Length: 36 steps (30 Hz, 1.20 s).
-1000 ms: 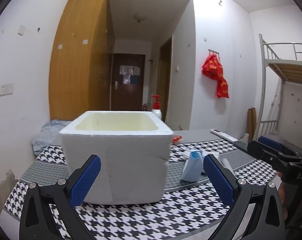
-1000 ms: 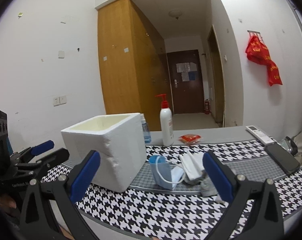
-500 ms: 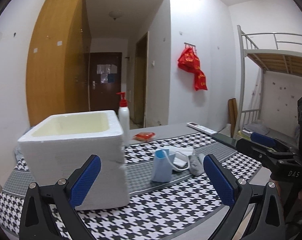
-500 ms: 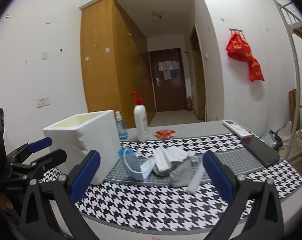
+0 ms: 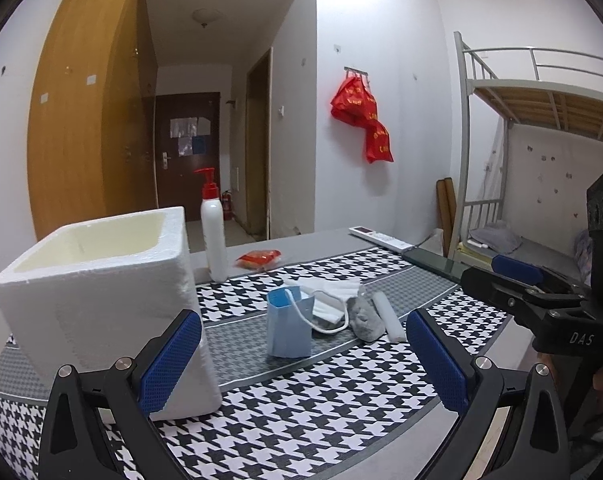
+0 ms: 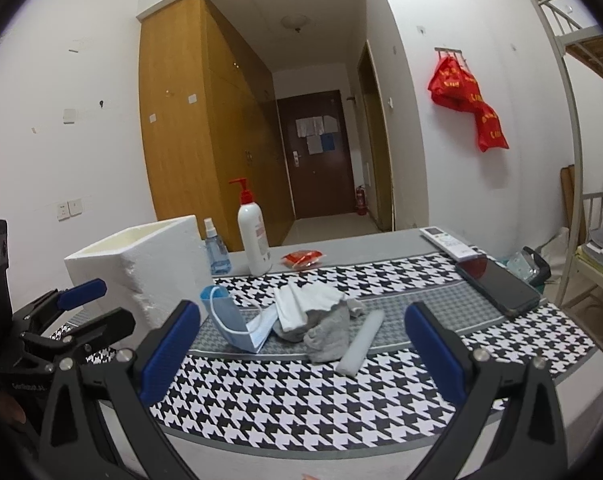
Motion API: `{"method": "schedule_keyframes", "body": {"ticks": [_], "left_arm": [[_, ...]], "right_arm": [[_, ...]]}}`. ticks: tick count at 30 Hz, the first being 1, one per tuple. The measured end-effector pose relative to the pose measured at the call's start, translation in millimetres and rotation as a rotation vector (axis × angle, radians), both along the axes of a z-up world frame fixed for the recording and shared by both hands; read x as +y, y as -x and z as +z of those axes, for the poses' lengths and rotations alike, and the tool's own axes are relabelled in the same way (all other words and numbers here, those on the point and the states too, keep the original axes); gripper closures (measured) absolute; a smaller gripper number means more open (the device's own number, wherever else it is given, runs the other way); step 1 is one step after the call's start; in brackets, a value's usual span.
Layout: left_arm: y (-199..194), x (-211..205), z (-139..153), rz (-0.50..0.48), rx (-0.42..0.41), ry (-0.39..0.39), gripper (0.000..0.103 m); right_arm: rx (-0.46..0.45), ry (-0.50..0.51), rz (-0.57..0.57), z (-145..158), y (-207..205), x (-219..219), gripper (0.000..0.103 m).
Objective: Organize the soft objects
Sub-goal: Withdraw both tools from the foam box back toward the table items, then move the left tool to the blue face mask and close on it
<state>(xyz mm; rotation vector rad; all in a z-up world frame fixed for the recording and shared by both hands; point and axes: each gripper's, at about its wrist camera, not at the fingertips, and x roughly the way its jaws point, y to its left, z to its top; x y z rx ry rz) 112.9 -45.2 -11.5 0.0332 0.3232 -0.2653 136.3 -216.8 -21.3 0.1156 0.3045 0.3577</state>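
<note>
1. Blue-padded left gripper point(image 5: 301, 354) fills the lower frame of the left wrist view, jaws spread wide and empty. A white foam box point(image 5: 101, 300) sits at lower left, its corner touching the left pad. A blue face mask point(image 5: 288, 330), white cloths point(image 5: 327, 292), a grey sock point(image 5: 366, 316) and a white roll point(image 5: 389, 316) are heaped at centre. Risk: swinging left could knock the light box.

2. In the right wrist view, the right gripper point(image 6: 301, 354) is likewise spread and empty at the bottom; the heap lies centre. The mask's loops may drag neighbours.

3. Houndstooth cloth point(image 6: 381, 396) covers the table; a phone point(image 6: 497, 288) lies at right, a pump bottle point(image 6: 254, 240) behind, wooden wardrobe point(image 6: 193, 140) upper left.
</note>
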Motion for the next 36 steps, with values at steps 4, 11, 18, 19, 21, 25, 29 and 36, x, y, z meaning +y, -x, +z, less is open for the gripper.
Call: {"method": "schedule_keyframes", "body": {"ticks": [4, 11, 18, 19, 21, 25, 29, 36], "left_arm": [[-5, -5, 0, -0.005, -0.001, -0.001, 0.001], [-15, -18, -8, -0.021, 0.043, -0.019, 0.001], [-29, -21, -14, -0.008, 0.087, -0.021, 0.001], [-32, -22, -15, -0.005, 0.094, -0.021, 0.001], [-37, -24, -17, 0.002, 0.105, -0.028, 0.001], [-49, -28, -22, 0.012, 0.14, -0.044, 0.001], [-58, -30, -24, 0.019, 0.162, -0.056, 0.001], [-77, -31, -26, 0.032, 0.196, -0.055, 0.001]], "right_arm": [[0.0, 0.003, -0.009, 2, -4, -5, 0.0], [0.036, -0.011, -0.021, -5, -13, -15, 0.0], [0.072, -0.003, -0.016, -10, -29, -21, 0.0], [0.077, -0.004, -0.017, -12, -31, -21, 0.0], [0.094, -0.001, -0.011, -14, -35, -21, 0.0], [0.128, 0.012, -0.01, -21, -45, -23, 0.0], [0.153, 0.012, -0.009, -25, -55, -26, 0.0], [0.195, 0.031, 0.01, -34, -71, -26, 0.0]]}}
